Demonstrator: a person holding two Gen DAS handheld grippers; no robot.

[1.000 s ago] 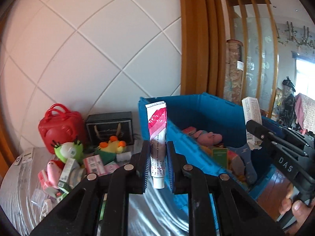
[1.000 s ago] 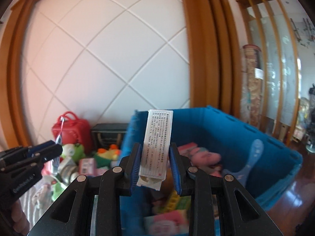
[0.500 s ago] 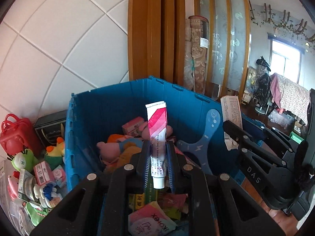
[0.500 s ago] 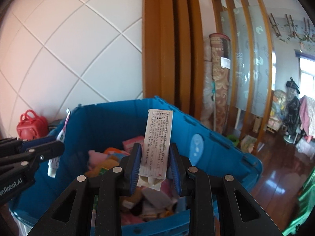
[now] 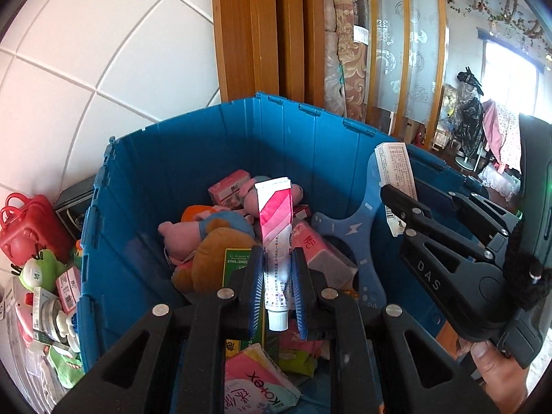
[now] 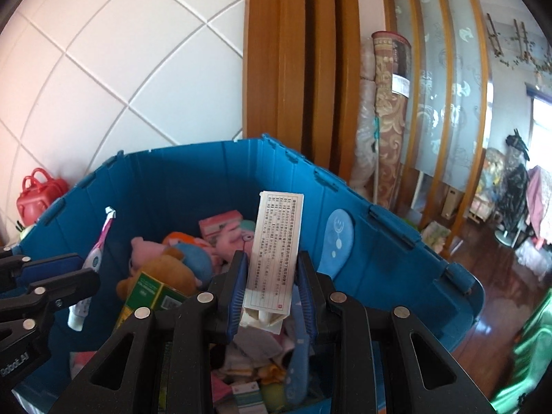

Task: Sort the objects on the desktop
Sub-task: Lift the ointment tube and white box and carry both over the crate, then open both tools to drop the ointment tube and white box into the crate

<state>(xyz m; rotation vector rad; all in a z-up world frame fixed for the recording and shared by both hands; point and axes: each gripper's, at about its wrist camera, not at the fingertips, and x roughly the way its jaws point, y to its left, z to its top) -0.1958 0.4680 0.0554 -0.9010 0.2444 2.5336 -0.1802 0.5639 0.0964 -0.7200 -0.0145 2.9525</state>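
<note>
Above the blue crate [image 5: 193, 158], our left gripper [image 5: 278, 288] clamps one pink-striped tube [image 5: 276, 227], upright, cap down; our right gripper [image 6: 272, 288] clamps one white printed box [image 6: 276, 248], also upright.

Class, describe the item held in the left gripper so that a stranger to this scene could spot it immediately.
Find the big blue crate full of plush toys and packets. Above it, the left gripper is shut on a toothpaste tube standing upright, cap down. Its pink and white diagonal stripes set it apart from the white printed box in the right gripper.
</note>
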